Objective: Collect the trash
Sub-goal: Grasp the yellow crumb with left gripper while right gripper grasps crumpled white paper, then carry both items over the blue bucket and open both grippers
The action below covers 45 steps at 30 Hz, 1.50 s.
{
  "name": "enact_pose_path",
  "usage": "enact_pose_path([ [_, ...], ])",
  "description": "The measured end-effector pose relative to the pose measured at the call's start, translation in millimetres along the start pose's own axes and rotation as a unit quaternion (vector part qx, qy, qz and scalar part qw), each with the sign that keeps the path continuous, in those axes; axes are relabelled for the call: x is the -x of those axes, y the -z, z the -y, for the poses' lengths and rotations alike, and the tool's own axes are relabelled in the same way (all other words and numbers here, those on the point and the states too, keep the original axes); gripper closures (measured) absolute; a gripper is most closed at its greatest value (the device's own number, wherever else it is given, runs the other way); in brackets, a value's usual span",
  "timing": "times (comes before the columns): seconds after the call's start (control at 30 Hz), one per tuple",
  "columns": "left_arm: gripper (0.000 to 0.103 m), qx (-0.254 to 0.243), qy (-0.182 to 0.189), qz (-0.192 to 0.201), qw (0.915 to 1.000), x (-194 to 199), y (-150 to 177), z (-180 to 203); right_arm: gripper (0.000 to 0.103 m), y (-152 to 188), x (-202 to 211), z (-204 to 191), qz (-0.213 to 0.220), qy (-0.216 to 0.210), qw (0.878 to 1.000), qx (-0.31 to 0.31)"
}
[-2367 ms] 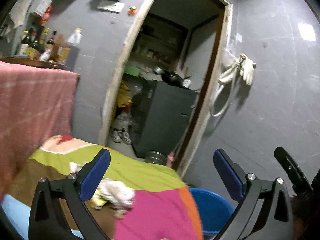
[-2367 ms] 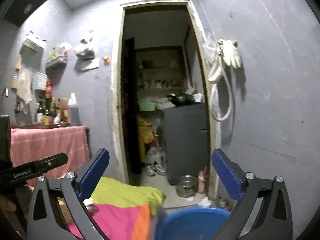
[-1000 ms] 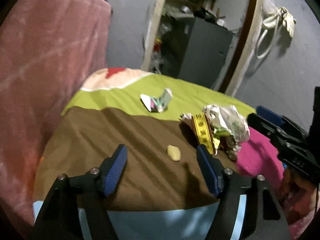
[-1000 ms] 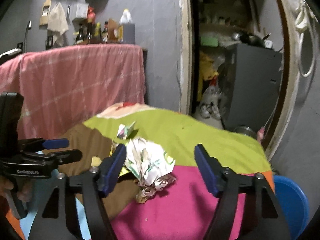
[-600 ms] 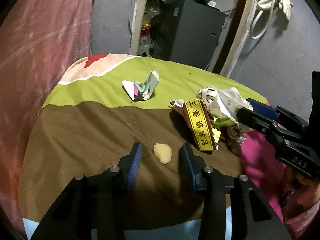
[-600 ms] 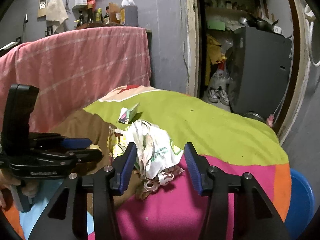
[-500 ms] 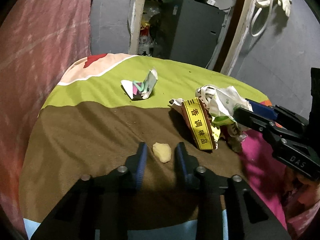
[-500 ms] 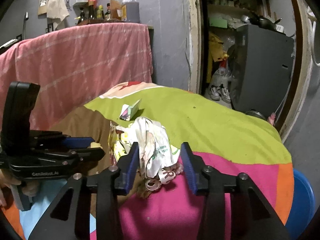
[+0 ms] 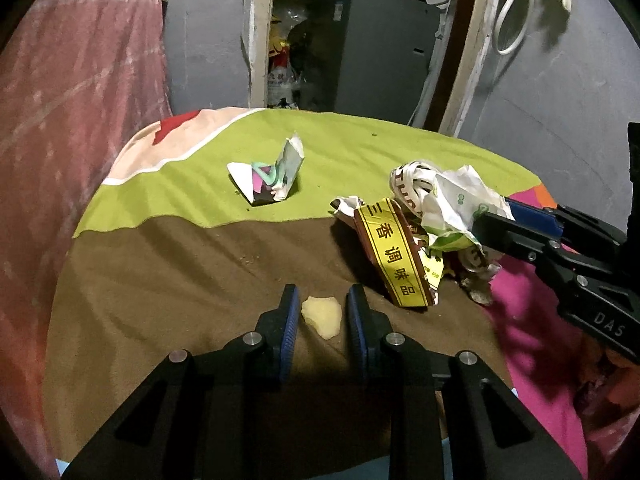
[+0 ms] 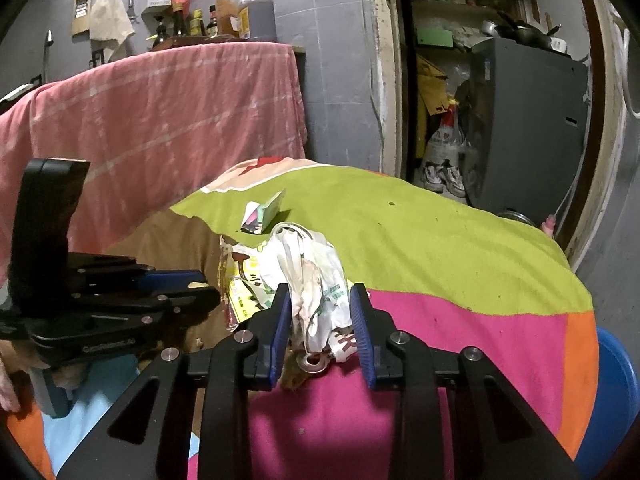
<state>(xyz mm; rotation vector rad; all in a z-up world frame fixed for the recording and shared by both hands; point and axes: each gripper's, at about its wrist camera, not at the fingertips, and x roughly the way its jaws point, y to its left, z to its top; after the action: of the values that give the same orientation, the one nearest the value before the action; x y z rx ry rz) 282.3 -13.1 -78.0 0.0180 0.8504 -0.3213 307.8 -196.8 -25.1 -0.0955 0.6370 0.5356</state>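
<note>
Fingers (image 9: 290,322) of the left gripper (image 9: 323,320) narrowed around a small pale yellow scrap (image 9: 322,315), slim gaps either side, not yet pinching. Fingers (image 10: 280,320) of the right gripper (image 10: 320,322) nearly closed on a crumpled white plastic bag (image 10: 316,280), contact uncertain. Just left of the bag, a yellow-striped wrapper (image 9: 394,258); farther back, a folded carton scrap (image 9: 268,178) alone on the green part of the cloth-covered surface (image 9: 160,272). Beyond the right edge, a blue bin (image 10: 616,396).
</note>
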Motion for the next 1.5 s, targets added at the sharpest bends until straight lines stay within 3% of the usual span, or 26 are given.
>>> enact_pose_path([
  [0.17, 0.082, -0.026, 0.005, -0.016, 0.9995, -6.1, -1.7, 3.0, 0.076, -0.3, -0.4, 1.2, -0.001, -0.002, 1.0, 0.0],
  [0.5, 0.086, -0.031, -0.004, -0.019, 0.9993, -2.1, 7.4, 3.6, 0.076, 0.4, -2.0, -0.8, -0.005, -0.005, 1.0, -0.002],
  [0.57, 0.087, -0.026, -0.005, -0.016, 0.9995, -0.6, 8.1, 3.9, 0.082, 0.6, -1.6, -2.8, -0.005, -0.003, 1.0, 0.001],
  [0.8, 0.087, -0.006, -0.011, -0.001, 0.9999, 10.0, 11.1, 5.3, 0.091, 4.5, 6.9, -9.0, 0.007, 0.002, 1.0, 0.009],
  [1.27, 0.087, 0.02, -0.028, 0.091, 0.9953, 60.5, 11.1, 20.4, 0.093, 7.2, 52.9, -13.6, 0.077, -0.001, 0.997, -0.005],
  [1.43, 0.087, 0.038, -0.025, 0.144, 0.9885, 84.5, 9.6, 28.3, 0.093, 5.8, 79.8, -10.8, 0.122, 0.003, 0.992, -0.017],
  [1.5, 0.087, 0.048, -0.021, 0.18, 0.9822, 97.1, 6.2, 34.7, 0.093, 5.0, 91.3, -9.5, 0.141, 0.011, 0.99, -0.019],
])
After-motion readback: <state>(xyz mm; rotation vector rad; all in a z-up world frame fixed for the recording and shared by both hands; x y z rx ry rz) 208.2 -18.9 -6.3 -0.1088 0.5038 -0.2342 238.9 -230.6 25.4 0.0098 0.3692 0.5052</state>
